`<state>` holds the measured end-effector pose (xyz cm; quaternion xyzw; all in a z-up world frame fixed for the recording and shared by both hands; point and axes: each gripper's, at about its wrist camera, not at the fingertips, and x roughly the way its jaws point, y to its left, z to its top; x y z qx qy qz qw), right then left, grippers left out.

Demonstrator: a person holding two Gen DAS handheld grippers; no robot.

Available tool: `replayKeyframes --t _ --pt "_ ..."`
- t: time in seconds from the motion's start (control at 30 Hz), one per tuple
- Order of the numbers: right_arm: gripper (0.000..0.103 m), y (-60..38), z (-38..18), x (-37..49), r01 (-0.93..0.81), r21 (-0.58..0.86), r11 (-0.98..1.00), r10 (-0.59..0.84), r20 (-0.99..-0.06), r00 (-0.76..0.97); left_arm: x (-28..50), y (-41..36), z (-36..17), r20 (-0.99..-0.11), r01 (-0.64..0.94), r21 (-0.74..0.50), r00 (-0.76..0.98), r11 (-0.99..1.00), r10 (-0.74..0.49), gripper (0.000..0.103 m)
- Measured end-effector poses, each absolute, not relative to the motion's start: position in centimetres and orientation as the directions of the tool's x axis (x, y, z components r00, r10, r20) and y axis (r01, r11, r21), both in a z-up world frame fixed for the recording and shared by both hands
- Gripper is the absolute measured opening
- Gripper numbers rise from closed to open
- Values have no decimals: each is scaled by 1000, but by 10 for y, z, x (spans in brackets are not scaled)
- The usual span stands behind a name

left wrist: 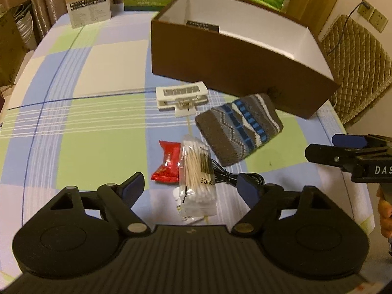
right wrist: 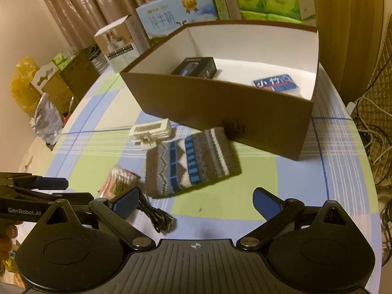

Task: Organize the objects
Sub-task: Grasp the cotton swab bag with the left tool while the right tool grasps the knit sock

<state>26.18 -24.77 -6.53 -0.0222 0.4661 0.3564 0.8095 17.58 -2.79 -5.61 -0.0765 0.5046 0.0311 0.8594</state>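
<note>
While both hand-held grippers gape empty, a fuzzy knitted pouch (right wrist: 191,161) touches the smooth cardboard box (right wrist: 220,103)

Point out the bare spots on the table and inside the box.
Free: the tablecloth left of the white clip; the box floor between the black case and blue packet. Crowded: the pouch, cotton swabs, red sachet and cable.

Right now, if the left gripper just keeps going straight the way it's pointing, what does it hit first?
Most likely the clear bag of cotton swabs, lying between the open fingers of the left gripper, with the red candy wrapper beside it. Height above the tablecloth is unclear, so it might pass over them.
</note>
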Motion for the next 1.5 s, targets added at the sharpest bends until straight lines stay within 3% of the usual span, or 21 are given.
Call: replayKeyframes --t 0.2,0.4,0.7,0.77,0.83,1.3,1.5 --pt "98 -254 -75 267 -570 300 765 536 -787 305 192 -36 -73 -884 -105 -78 467 991 -20 64" --pt "98 -261 -79 272 -546 301 782 521 -796 308 208 -42 -87 -895 -64 -79 444 995 -43 45" --pt "98 -264 -85 279 -525 304 795 510 -804 305 223 -48 -109 -910 -35 -25 415 999 -8 34" --pt "98 -263 -87 280 -526 307 793 511 -806 301 224 -47 -108 -905 -36 -46 424 998 -26 22" --pt "98 -260 -88 281 -529 310 790 514 -805 296 224 -45 -105 -903 -41 -59 429 997 -36 17" --pt "98 -222 -106 305 -566 382 731 602 -750 272 207 -4 -64 -854 -151 -108 521 983 -13 16" --pt "101 -195 -130 316 -600 322 732 568 -775 277 204 17 -64 -856 -204 -102 516 974 19 16"
